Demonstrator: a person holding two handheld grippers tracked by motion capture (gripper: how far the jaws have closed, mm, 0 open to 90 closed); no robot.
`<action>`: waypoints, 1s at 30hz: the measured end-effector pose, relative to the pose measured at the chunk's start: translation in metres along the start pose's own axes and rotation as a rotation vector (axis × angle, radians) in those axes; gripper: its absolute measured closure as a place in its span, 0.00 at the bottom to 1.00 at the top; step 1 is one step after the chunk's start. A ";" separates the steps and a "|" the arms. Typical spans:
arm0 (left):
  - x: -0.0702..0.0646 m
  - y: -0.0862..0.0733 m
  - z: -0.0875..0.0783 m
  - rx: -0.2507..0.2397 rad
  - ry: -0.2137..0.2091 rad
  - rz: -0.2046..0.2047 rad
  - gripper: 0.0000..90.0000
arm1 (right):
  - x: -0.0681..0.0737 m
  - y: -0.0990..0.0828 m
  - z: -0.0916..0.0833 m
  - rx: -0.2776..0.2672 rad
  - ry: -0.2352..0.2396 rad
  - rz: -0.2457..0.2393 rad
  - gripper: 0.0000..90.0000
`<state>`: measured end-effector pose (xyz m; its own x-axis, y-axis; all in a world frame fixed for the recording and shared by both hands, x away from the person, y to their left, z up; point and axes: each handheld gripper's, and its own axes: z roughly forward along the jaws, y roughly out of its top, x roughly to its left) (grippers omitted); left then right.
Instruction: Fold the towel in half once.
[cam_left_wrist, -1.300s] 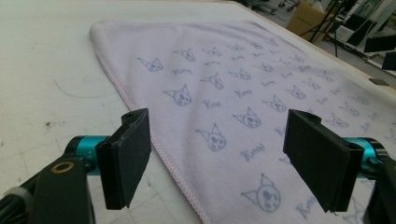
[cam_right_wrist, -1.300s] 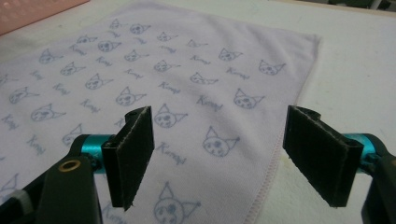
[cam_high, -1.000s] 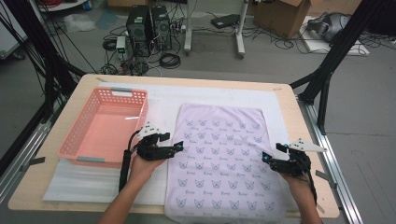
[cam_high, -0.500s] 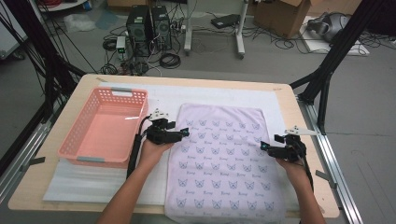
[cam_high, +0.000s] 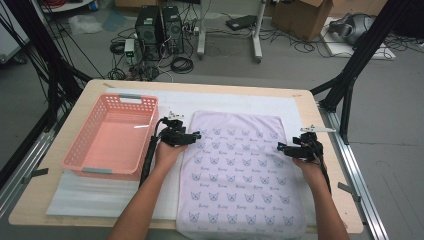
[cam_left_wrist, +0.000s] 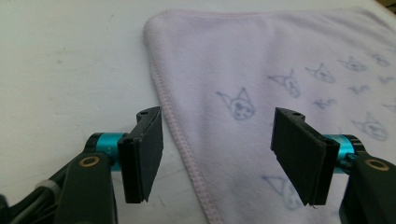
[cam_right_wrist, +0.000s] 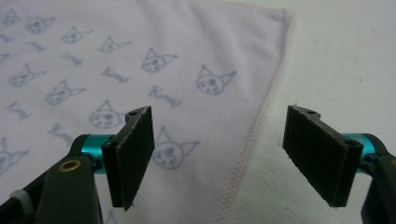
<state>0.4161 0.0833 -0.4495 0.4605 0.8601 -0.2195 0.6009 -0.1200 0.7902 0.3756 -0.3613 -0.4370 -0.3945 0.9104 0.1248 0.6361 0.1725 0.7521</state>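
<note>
A pale lilac towel (cam_high: 240, 170) printed with small cat faces lies flat on a white mat. My left gripper (cam_high: 195, 135) hovers at the towel's left hem near the far left corner. In the left gripper view the hem (cam_left_wrist: 163, 93) runs under the gap between its open jaws (cam_left_wrist: 219, 154), which have just been closing a little; the pads press on nothing. My right gripper (cam_high: 280, 146) is at the right hem near the far right corner. In the right gripper view it stands open (cam_right_wrist: 224, 156) over the stitched edge (cam_right_wrist: 261, 121) of the towel (cam_right_wrist: 140, 60).
An empty pink plastic basket (cam_high: 112, 137) stands left of the towel, close to my left hand. The white mat (cam_high: 235, 102) covers most of the wooden table (cam_high: 90, 95). Black frame legs, computers and cables stand on the floor beyond the table.
Both hands have moved away from the person along the towel's side edges, toward its far corners. The towel has not moved.
</note>
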 end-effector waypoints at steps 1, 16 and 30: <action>0.001 -0.001 0.002 0.006 0.009 -0.002 0.40 | -0.002 0.000 0.002 0.005 -0.007 0.008 0.28; -0.010 0.003 0.008 0.031 0.074 0.089 0.93 | -0.004 0.006 0.015 0.060 -0.079 -0.015 0.89; 0.005 0.013 -0.004 -0.105 0.121 -0.054 0.95 | -0.004 0.025 0.014 -0.014 -0.103 -0.014 0.99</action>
<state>0.4235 0.0882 -0.4384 0.3434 0.9182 -0.1976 0.5485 -0.0252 0.8358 0.4021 -0.3550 -0.4280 -0.3321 0.9421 0.0476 0.6218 0.1807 0.7621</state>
